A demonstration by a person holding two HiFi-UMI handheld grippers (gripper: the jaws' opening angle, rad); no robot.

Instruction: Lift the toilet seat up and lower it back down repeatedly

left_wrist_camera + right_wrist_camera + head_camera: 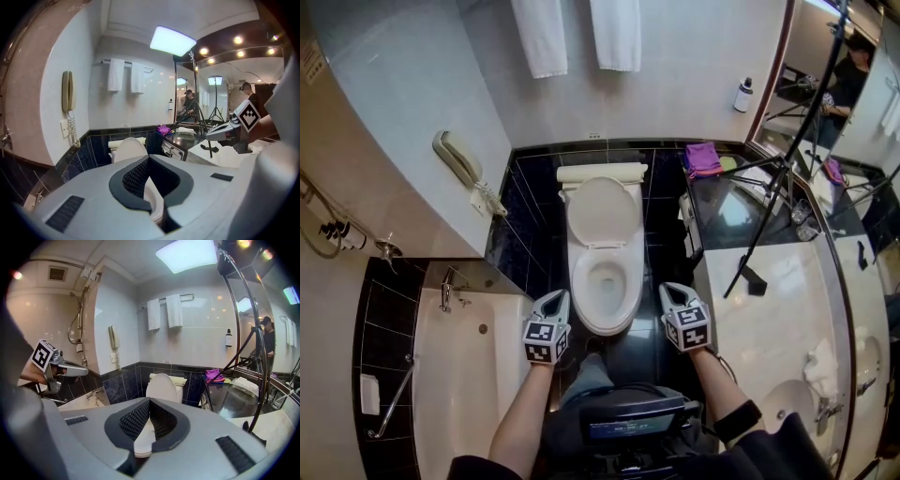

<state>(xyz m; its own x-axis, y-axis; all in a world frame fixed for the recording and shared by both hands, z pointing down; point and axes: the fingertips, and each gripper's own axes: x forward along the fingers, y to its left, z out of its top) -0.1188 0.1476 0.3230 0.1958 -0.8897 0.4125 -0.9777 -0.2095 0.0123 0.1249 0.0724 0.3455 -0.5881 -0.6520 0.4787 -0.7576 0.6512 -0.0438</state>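
Note:
The white toilet [605, 314] stands in the middle against the dark tiled wall. Its lid [602, 211] stands upright against the tank. A white ring surrounds the bowl; I cannot tell whether it is the seat lying flat or the bare rim. My left gripper [558, 298] hovers at the bowl's front left and my right gripper [668, 289] at its front right, both apart from the toilet. In the left gripper view my left gripper [149, 159] is shut on nothing. In the right gripper view my right gripper [149, 400] is likewise shut and empty, pointing at the bowl [139, 439].
A bathtub [459, 375] lies at the left. A wall phone [459, 164] hangs above it. At the right runs a marble counter [778, 309] with a sink, a purple cloth [703, 157] and a black tripod stand [769, 216]. Towels [581, 33] hang on the back wall.

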